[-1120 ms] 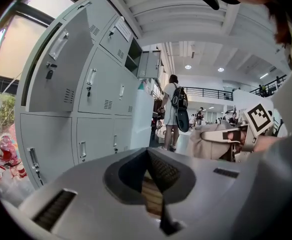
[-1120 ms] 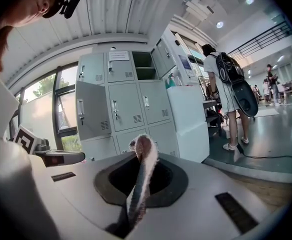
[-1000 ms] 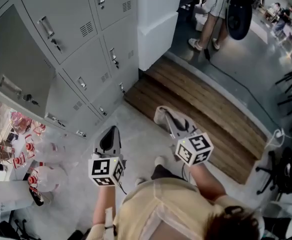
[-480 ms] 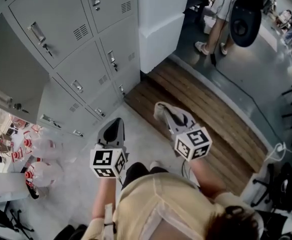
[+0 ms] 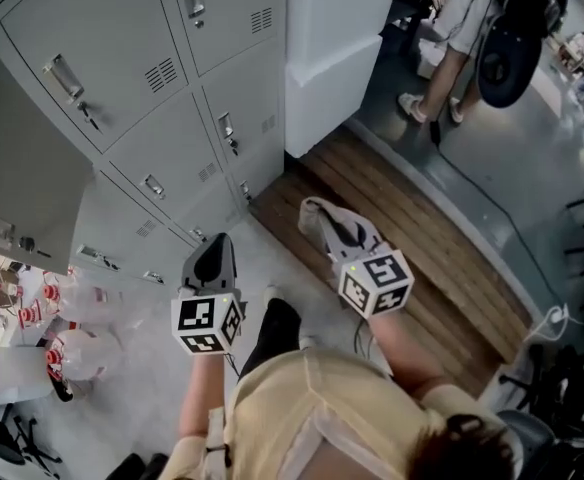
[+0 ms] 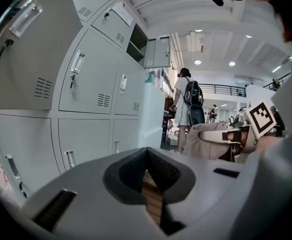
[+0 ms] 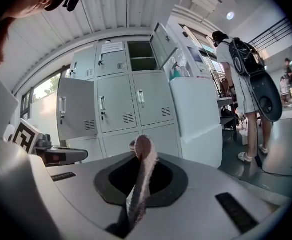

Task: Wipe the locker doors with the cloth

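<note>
Grey locker doors (image 5: 172, 138) with metal handles and vents fill the upper left of the head view, and one door (image 5: 12, 168) at the far left stands open. My right gripper (image 5: 320, 223) is shut on a pale cloth (image 5: 337, 230), which shows as a thin folded edge (image 7: 144, 156) pinched between the jaws in the right gripper view. My left gripper (image 5: 212, 263) is shut with nothing in it, its jaws (image 6: 147, 156) pointing at the lower lockers (image 6: 86, 134). Both grippers hang over the floor, short of the doors.
A white pillar (image 5: 337, 38) stands right of the lockers, with a wooden step (image 5: 422, 238) at its foot. A person with a backpack (image 5: 467, 23) stands beyond it. Bottles and clutter (image 5: 62, 318) lie at the left. Black chairs (image 5: 562, 378) are at the right.
The view has shifted and the lockers sit a little closer. Both grippers moved slightly up and left toward them. A dark shoe now shows between the arms. The grip on the cloth is unchanged.
</note>
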### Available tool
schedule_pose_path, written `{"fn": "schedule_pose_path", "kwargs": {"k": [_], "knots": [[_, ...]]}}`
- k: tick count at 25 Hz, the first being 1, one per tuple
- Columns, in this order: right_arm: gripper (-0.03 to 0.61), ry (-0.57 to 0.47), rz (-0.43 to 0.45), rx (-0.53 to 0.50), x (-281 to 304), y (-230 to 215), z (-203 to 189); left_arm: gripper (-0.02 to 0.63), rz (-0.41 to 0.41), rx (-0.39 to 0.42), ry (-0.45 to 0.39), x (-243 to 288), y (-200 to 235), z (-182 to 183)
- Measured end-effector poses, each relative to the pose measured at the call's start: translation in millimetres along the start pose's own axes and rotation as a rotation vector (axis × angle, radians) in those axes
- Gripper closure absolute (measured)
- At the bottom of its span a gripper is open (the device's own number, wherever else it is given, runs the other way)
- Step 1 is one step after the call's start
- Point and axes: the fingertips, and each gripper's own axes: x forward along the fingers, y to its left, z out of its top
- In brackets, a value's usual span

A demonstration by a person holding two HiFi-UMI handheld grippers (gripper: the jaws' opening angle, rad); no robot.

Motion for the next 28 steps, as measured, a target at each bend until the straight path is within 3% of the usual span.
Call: {"fn": "schedule_pose_path", "kwargs": {"k": [14,28], "knots": [[0.563,0.019,0.029,-0.008,152,-19,30,0.626,0.07,0.002,-0.03,84,89,37],[0.563,0.036,0.047,-0.039,241,-18,42,0.626,0.152,-0.015,-0.038,102,148,41]]}}
